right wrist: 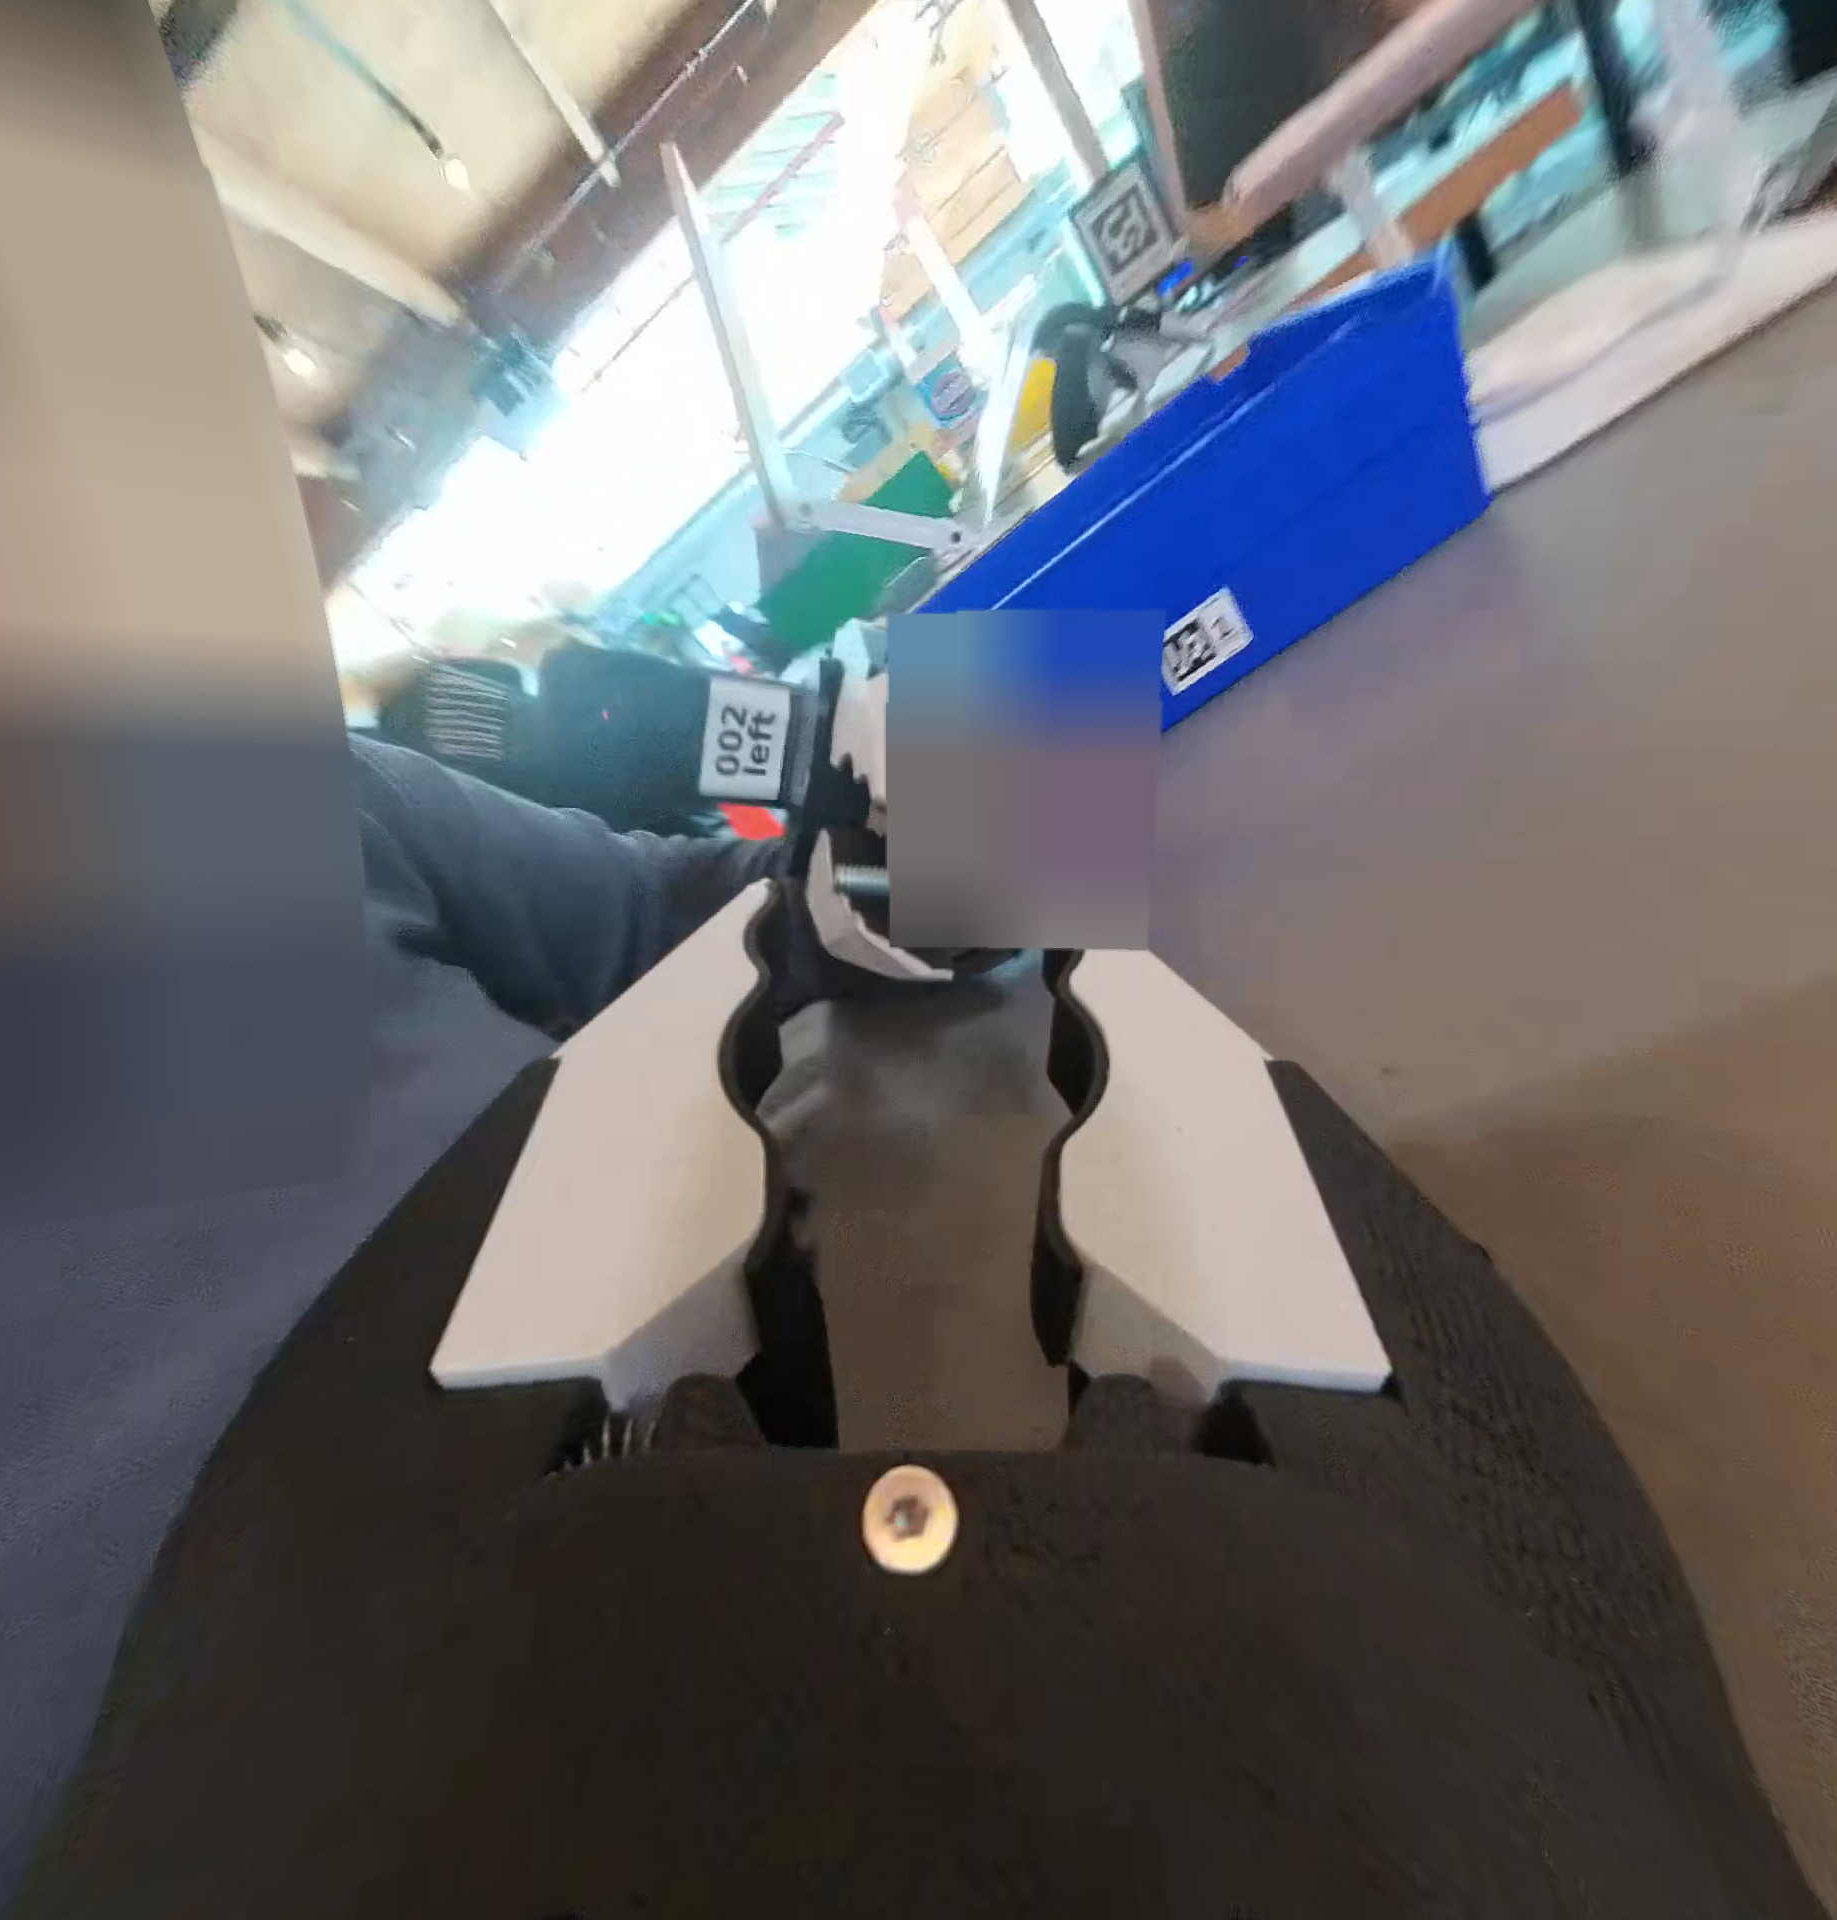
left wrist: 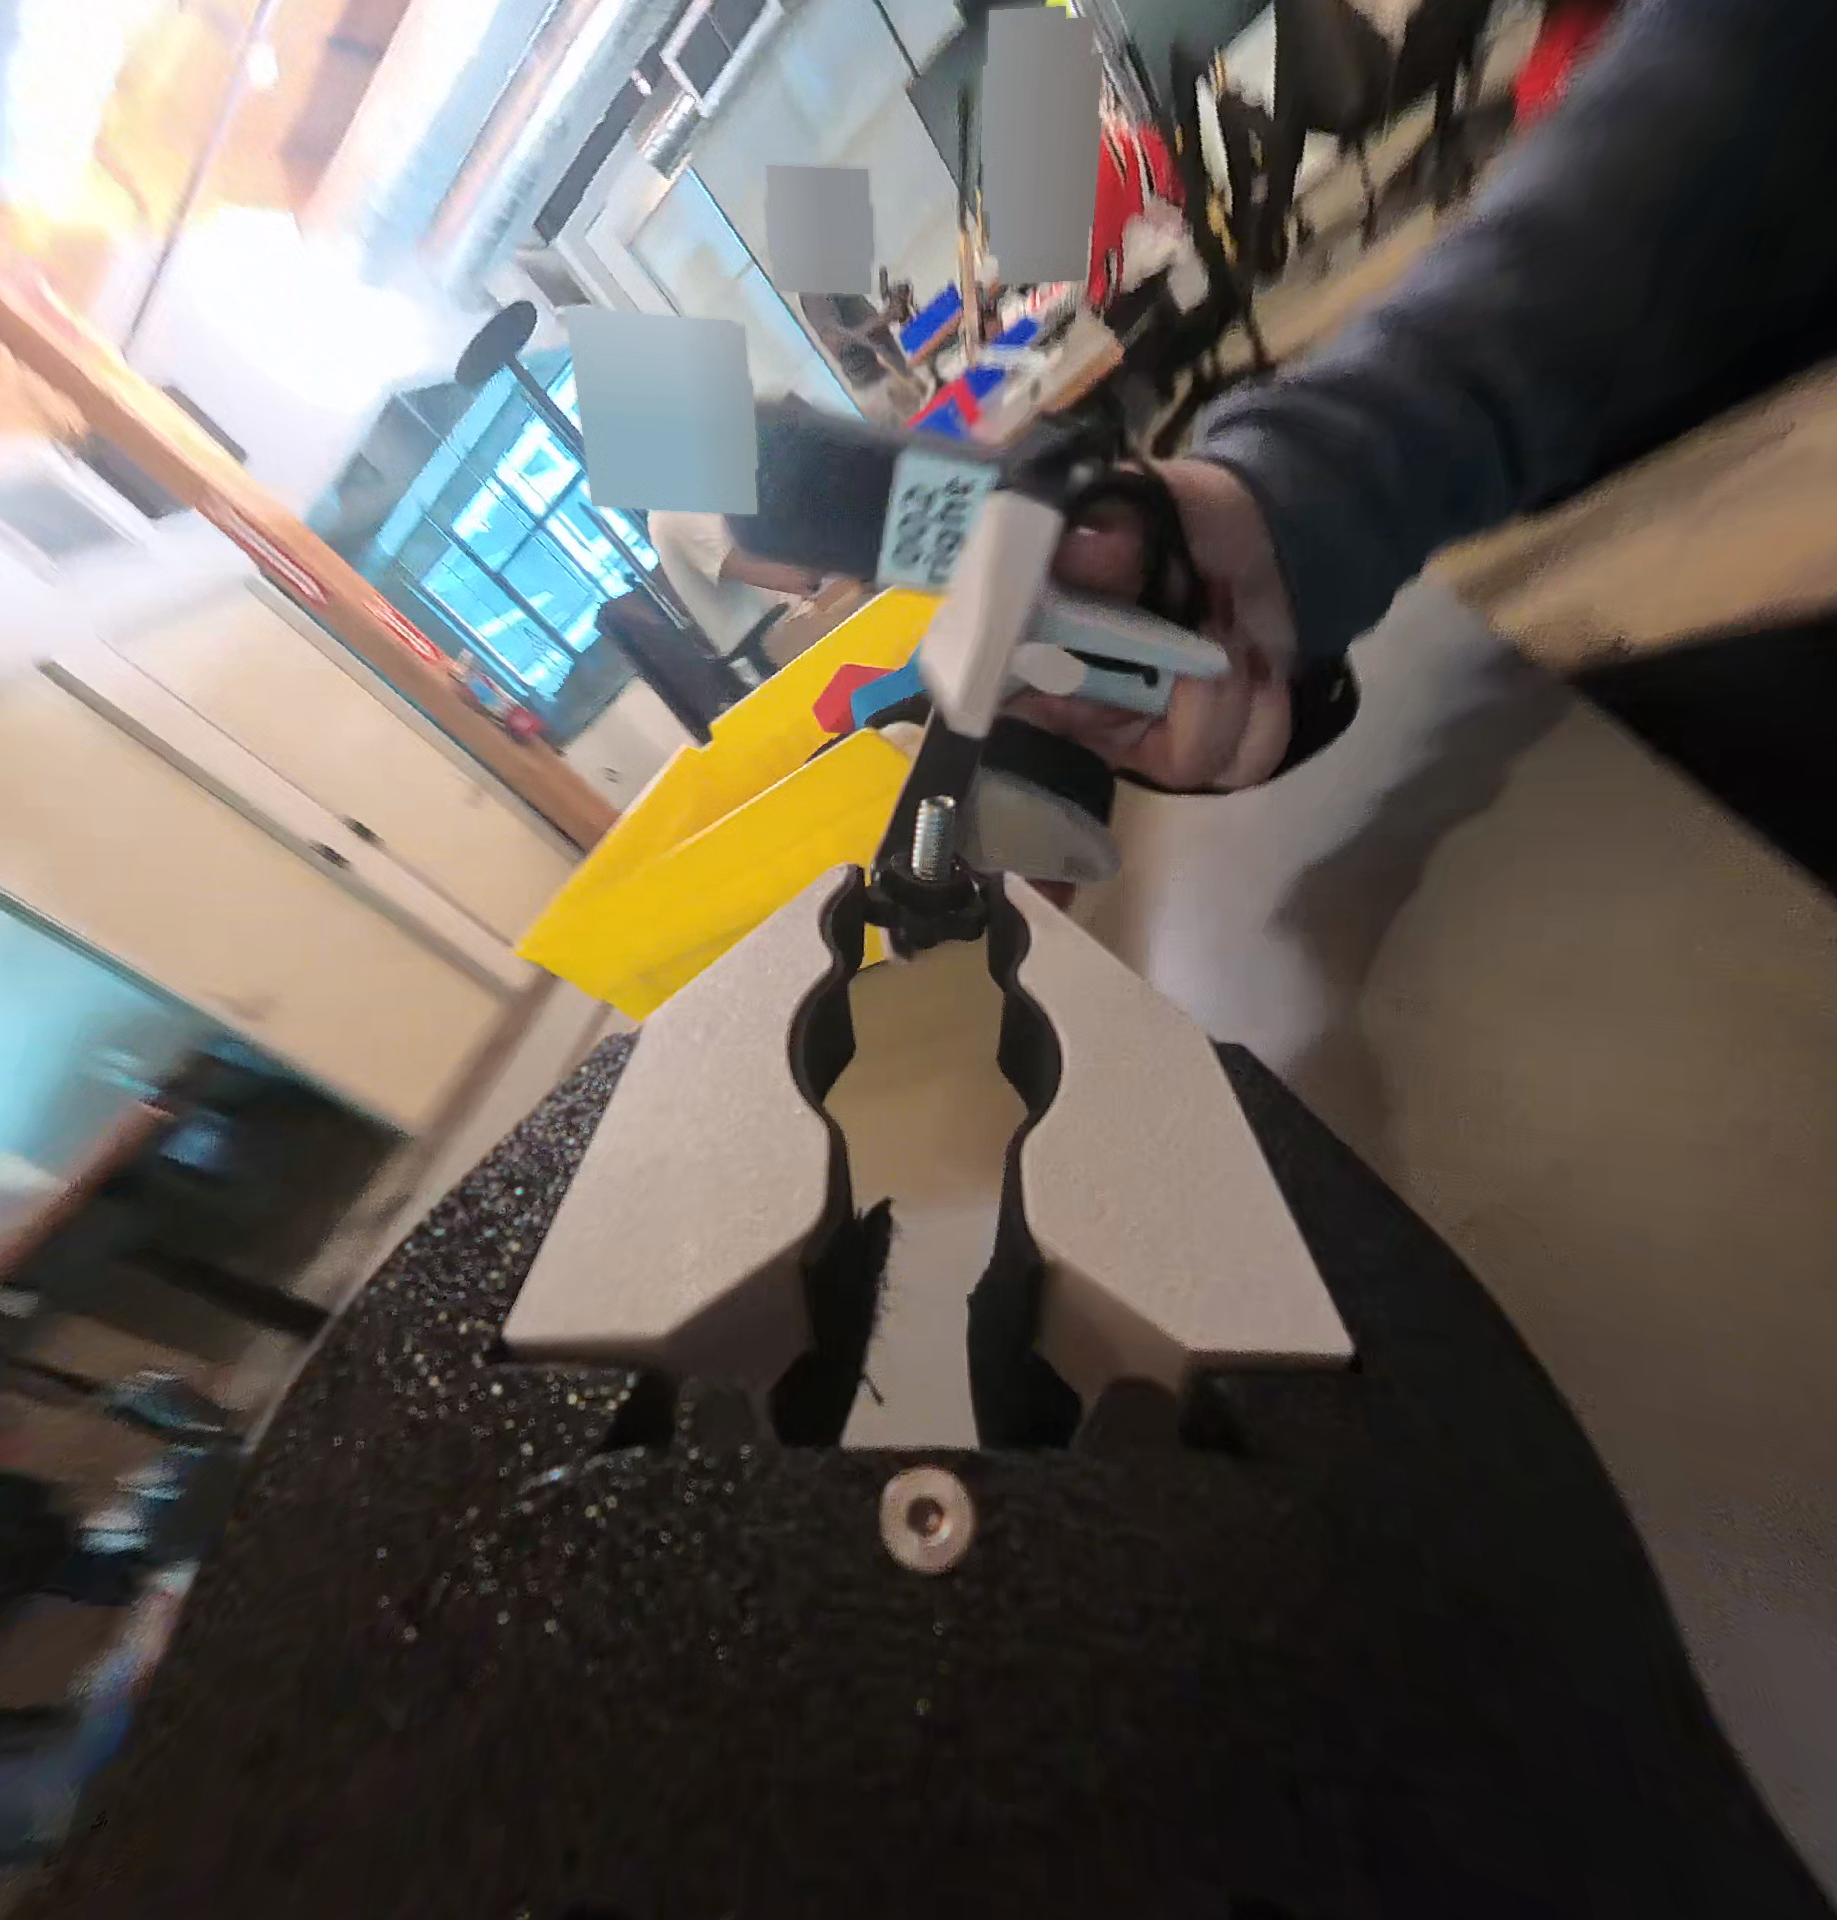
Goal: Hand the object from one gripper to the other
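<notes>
My left gripper is shut on a small black knob with a silver threaded stud, pinched at the very tips of its white fingers. The stud sticks up past the tips. A hand in a dark sleeve holds the right gripper just beyond it; one white finger of that gripper reaches down beside the stud. In the right wrist view my right gripper is open, jaws wide apart. The left gripper and the stud are just past the right gripper's left fingertip. A blurred patch hides the rest.
Yellow bins stand on the table behind the left gripper's tips. A blue bin stands on the grey table at the back right. A dark-sleeved arm crosses at the left. A workshop lies behind. My two grippers' fingertips are within a few centimetres of each other.
</notes>
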A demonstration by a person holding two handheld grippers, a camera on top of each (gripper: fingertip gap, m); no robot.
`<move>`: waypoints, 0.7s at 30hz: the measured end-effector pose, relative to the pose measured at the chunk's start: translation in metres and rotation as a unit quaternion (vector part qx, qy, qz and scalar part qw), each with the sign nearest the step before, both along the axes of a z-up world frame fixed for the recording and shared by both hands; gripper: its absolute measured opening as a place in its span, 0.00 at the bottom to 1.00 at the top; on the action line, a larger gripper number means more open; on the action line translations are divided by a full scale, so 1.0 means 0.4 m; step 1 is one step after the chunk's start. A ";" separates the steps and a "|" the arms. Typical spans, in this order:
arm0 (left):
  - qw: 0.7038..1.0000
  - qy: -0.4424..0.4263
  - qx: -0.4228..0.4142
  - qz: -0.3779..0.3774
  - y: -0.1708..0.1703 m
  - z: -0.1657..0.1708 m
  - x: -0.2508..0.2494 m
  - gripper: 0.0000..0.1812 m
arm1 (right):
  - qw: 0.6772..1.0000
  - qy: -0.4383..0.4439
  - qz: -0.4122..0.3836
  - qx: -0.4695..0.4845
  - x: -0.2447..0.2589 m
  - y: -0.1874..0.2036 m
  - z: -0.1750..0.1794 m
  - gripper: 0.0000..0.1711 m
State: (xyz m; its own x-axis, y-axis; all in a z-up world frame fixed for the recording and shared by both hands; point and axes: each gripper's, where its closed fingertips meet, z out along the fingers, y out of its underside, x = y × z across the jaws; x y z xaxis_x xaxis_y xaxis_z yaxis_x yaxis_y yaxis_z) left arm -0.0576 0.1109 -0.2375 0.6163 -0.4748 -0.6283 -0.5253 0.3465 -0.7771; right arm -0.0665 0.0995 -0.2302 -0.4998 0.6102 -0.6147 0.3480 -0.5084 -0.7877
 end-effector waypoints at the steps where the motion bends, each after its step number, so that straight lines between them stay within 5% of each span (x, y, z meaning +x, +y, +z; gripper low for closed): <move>1: 1.000 0.019 0.011 0.005 0.000 -0.004 0.006 0.12 | 1.000 -0.009 0.017 -0.025 0.002 -0.009 -0.001 0.28; 14: 0.998 0.057 0.039 0.000 -0.008 -0.006 0.028 0.12 | 0.998 -0.023 0.058 -0.027 0.015 -0.048 -0.011 0.13; 21: 0.998 -0.037 -0.045 -0.014 0.003 -0.008 0.015 0.12 | 0.991 0.028 -0.007 0.127 0.006 -0.023 -0.019 0.13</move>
